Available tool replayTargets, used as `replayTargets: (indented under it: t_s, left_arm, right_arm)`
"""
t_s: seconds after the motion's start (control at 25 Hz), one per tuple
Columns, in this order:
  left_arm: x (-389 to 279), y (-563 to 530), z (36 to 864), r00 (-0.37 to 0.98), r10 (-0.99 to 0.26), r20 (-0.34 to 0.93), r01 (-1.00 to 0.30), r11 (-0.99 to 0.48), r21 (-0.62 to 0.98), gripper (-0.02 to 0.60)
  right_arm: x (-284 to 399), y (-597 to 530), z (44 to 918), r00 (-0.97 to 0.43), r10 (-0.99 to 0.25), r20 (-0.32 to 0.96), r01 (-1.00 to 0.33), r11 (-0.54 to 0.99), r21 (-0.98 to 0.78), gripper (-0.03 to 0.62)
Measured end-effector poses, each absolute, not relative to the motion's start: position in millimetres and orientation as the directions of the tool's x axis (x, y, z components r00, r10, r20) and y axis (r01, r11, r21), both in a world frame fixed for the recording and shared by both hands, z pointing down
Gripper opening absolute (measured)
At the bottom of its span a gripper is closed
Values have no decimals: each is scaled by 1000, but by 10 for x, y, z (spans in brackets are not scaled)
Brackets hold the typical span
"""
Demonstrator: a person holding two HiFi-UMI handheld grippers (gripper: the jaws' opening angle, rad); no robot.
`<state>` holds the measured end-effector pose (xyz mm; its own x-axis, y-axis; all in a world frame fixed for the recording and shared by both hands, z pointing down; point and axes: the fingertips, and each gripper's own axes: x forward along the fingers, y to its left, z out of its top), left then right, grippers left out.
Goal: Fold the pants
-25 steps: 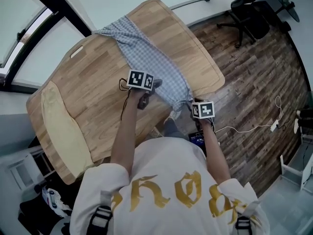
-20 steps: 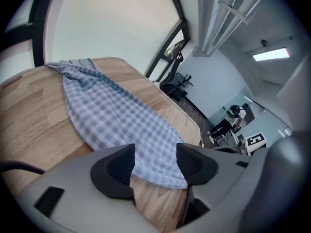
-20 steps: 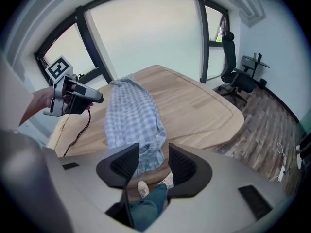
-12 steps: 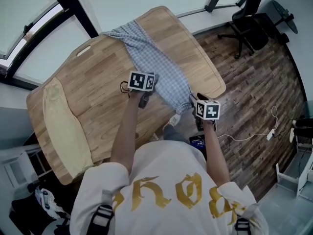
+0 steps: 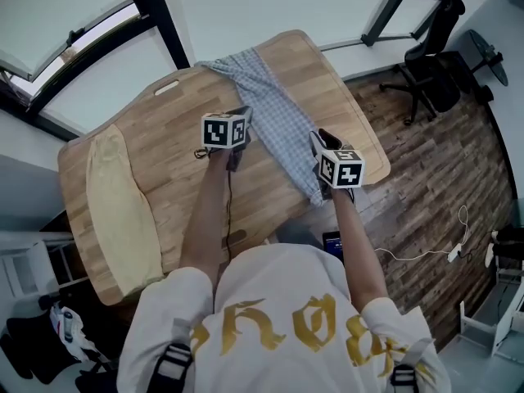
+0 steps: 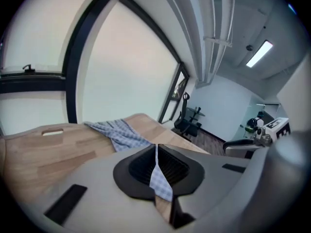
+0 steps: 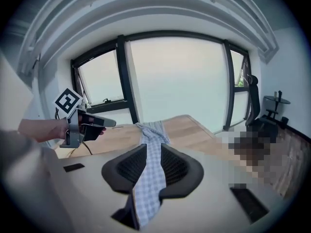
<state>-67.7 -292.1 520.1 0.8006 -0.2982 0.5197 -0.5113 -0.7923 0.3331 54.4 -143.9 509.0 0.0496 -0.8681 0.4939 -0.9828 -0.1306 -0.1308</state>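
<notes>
Blue-checked pants (image 5: 277, 119) lie stretched along wooden counter (image 5: 155, 166), centre to upper middle of frame. Left hand-held gripper (image 6: 156, 168) clenched on thin fabric edge, jaws just closed. Right hand-held gripper (image 7: 148, 171) grasping pants, jaws just been closing.

We reach our bare left arm (image 5: 205, 211) and right arm (image 5: 354, 232) forward, roughly parallel, across the near edge of the pale wooden table (image 5: 164, 158). Our grey left gripper (image 5: 242, 115) tilts somewhat downward. Its jaws have just been closing and now pinch a thin fold of the blue-and-white checked pants (image 5: 278, 121). Our grey right gripper (image 5: 318, 139), near the table's right edge, has also just been closing, and its pads press a wider band of the same cloth.
</notes>
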Motion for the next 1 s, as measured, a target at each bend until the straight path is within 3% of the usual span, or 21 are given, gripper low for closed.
replayTargets:
  t_s: [0.12, 0.36, 0.64, 0.84, 1.0]
  left_arm:
    - [-879, -3188, 5058, 805, -381, 454, -549, -769, 327, 46]
    - [-1251, -3684, 4992, 754, -485, 444, -631, -723, 282, 46]
    - [-1363, -4515, 5127, 696, -514, 501, -676, -705, 216, 52]
    - [-1226, -5140, 5324, 673, -510, 536, -699, -676, 234, 167]
    - [-1088, -5484, 5651, 632, -489, 601, -700, -693, 173, 181]
  right_arm:
    - [417, -1791, 4960, 18, -887, 462, -993, -70, -96, 52]
    - [247, -2563, 4791, -96, -914, 394, -995, 79, -60, 28]
    - [397, -3565, 4677, -128, -922, 365, -990, 141, 9, 29]
    - [446, -4129, 4915, -185, -896, 405, -978, 209, 16, 82]
    - [406, -4430, 5302, -228, -858, 461, -962, 271, 29, 114]
